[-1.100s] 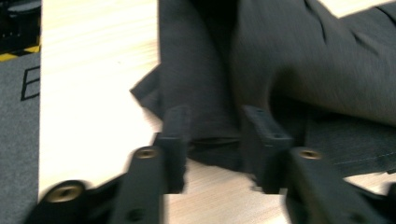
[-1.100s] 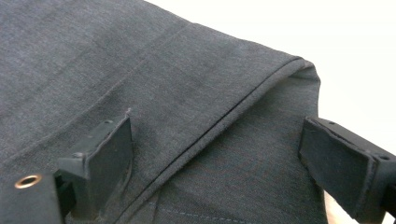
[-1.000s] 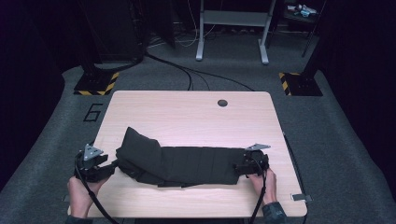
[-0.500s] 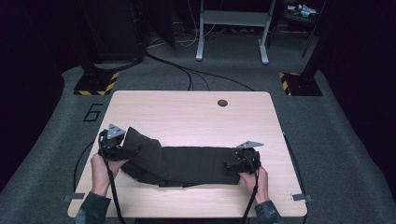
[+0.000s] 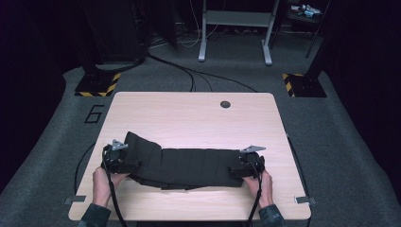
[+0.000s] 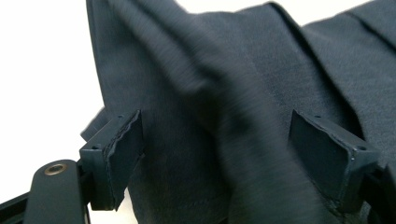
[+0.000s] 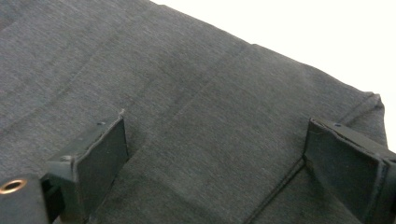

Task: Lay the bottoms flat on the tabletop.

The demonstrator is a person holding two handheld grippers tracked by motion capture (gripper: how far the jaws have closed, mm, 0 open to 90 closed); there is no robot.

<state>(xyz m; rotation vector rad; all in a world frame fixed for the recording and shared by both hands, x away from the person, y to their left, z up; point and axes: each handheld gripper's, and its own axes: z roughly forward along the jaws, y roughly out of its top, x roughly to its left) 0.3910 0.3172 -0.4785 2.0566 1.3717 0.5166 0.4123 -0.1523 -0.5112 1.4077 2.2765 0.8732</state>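
Dark knit cloth (image 5: pixel 189 165), soft and limp on the table (image 5: pixel 189 113), will sag; pinch its end hems. Left hand-held gripper (image 6: pixel 233 154) and right hand-held gripper (image 7: pixel 215 163) gape wide, holding nothing.

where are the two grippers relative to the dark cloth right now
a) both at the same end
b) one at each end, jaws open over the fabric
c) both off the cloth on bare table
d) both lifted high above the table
b: in the high view the left gripper and right gripper sit at opposite ends of the dark cloth, and each gripper view shows its jaws spread apart with fabric between them.
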